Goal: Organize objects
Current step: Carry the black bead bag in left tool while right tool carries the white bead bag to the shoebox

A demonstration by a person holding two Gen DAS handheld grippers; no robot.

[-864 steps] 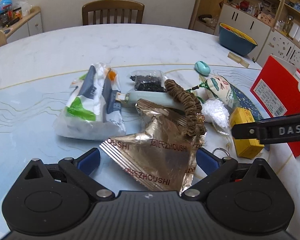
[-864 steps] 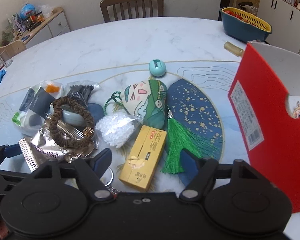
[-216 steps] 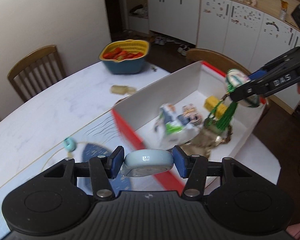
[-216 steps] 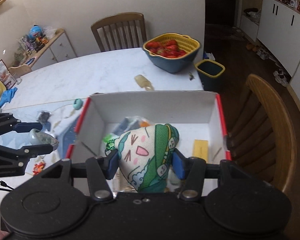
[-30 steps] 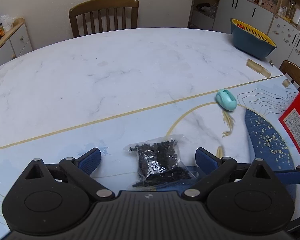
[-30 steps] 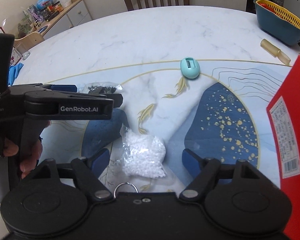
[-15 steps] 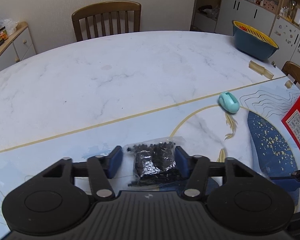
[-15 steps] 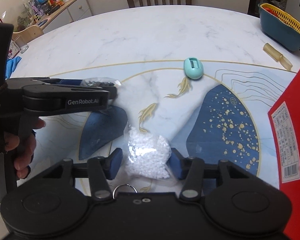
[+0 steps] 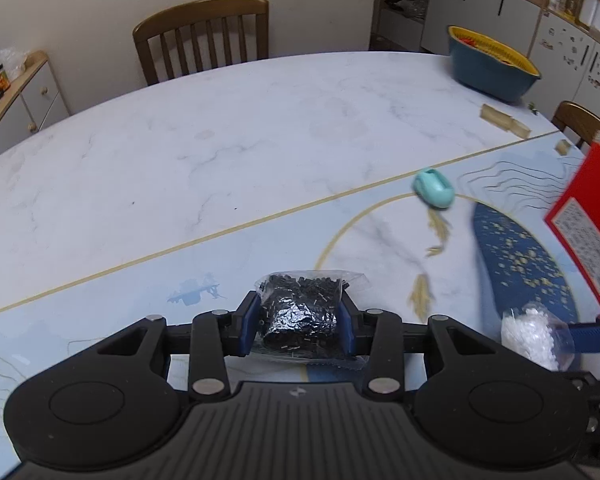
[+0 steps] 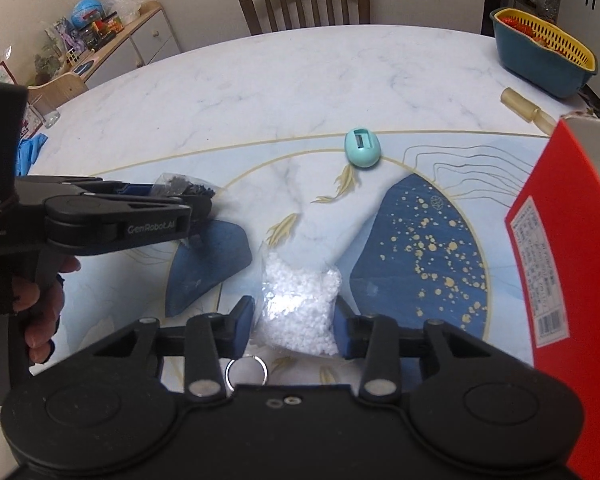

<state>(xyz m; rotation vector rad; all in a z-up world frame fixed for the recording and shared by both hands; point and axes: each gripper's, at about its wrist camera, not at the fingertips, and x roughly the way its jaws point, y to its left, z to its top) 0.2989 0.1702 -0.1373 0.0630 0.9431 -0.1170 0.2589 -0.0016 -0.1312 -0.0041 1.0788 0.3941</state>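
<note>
A: Where do both claws stand?

B: The left claw [image 9: 299, 326] has its jaws closing on the bag of black bits [image 9: 300, 314], pads pressed to both its sides. The right claw [image 10: 296, 322] is closing too, its blue pads against the bag of white pellets [image 10: 298, 304].

A: And where does the load have to go?

B: My guess is the red box [image 10: 556, 256]. It stands to the right of both claws, nearer the right one, its red wall facing them and the opening turned away. So each bag likely has to travel rightward and over that wall.

A: Anything left on the surface [image 9: 220, 152]?

B: A teal egg-shaped thing [image 10: 362, 148], ahead of the right claw and slightly right of it, well apart from both bags.

A: What does one view give that the other lacks?

B: The right wrist view shows the left claw from the side, with the person's hand [image 10: 40, 304] on its handle. The left view shows only a blue finger [image 9: 592, 334] of the right claw beside the white bag.
</note>
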